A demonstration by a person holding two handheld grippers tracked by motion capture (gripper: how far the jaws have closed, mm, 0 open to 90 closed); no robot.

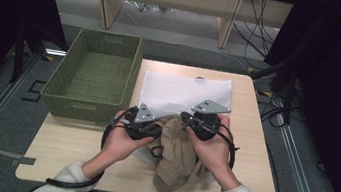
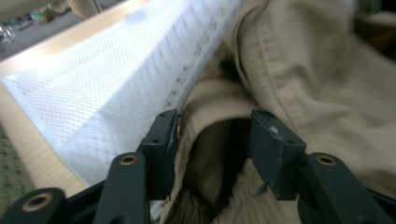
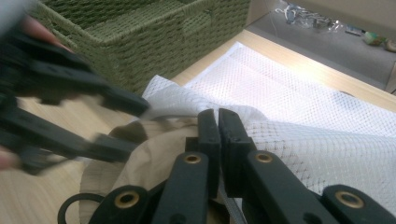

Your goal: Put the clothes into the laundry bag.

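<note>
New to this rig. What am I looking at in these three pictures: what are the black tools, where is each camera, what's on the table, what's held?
No robot arm here: a person holds a hand-operated two-jaw gripper in each hand. The high view looks down from above the person's side of the table. The left gripper is at the left, the right gripper at the right. The other two pictures come from a camera riding on each gripper, looking along its black jaws.

On the table lie a white mesh bag and a crumpled beige garment; a green woven basket stands at the left edge.

In the left gripper view, the left gripper has its jaws apart around a fold of the beige garment, not pressing it. In the right gripper view, the right gripper is shut at the rim of the white mesh bag; it seems to pinch the bag's edge.
</note>
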